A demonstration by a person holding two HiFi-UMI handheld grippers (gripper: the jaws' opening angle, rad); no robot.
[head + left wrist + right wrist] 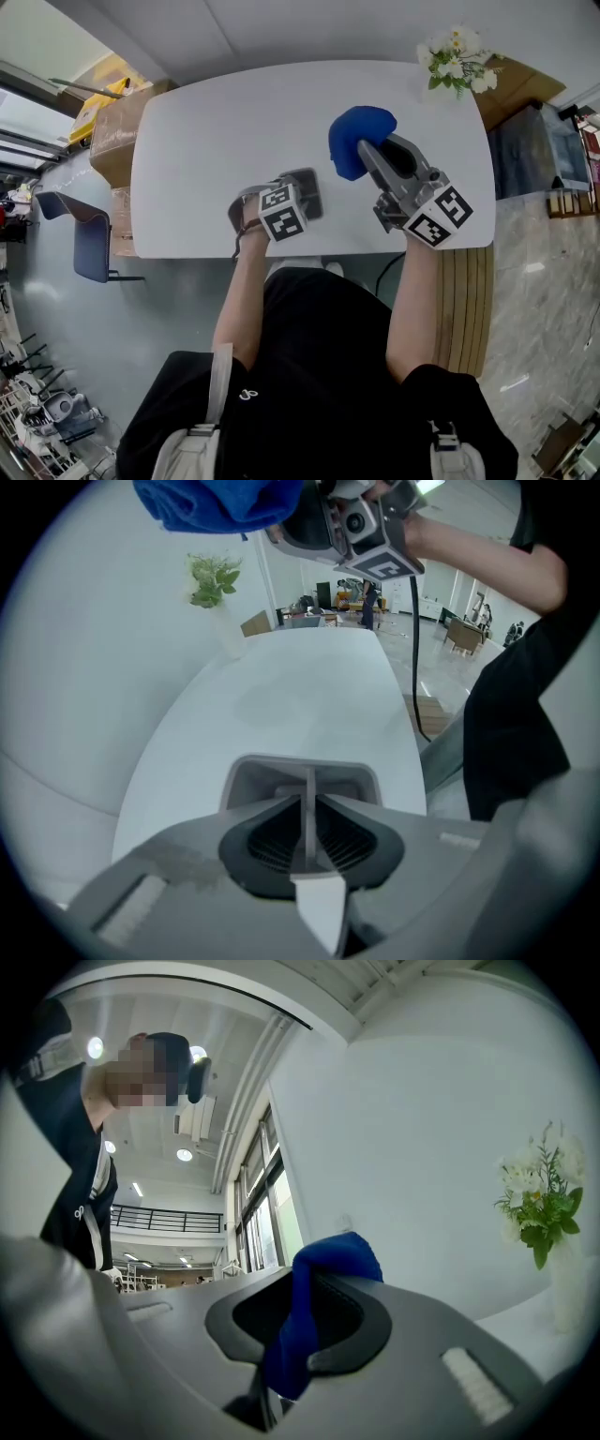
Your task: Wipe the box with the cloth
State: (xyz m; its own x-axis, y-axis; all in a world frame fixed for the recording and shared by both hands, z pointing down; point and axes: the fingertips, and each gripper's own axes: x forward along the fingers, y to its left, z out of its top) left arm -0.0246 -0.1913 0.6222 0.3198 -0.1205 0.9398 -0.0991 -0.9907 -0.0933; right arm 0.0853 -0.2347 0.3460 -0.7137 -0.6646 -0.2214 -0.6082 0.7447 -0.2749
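Blue cloth [361, 139], one, tight in the right gripper [368, 157]; one grey box [253, 775] tight in the left gripper [309, 822].

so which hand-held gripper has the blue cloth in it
The right hand-held gripper: its jaws are shut on the blue cloth. The left hand-held gripper instead pinches a thin wall of the grey box.

- The bench [216, 141] has a plain white top with rounded corners, seen from steeply above.
- A vase of white flowers [457, 58] with green leaves stands at its far right corner.
- A small grey box [307, 190] sits near the front edge, about midway along, well apart from the flowers.
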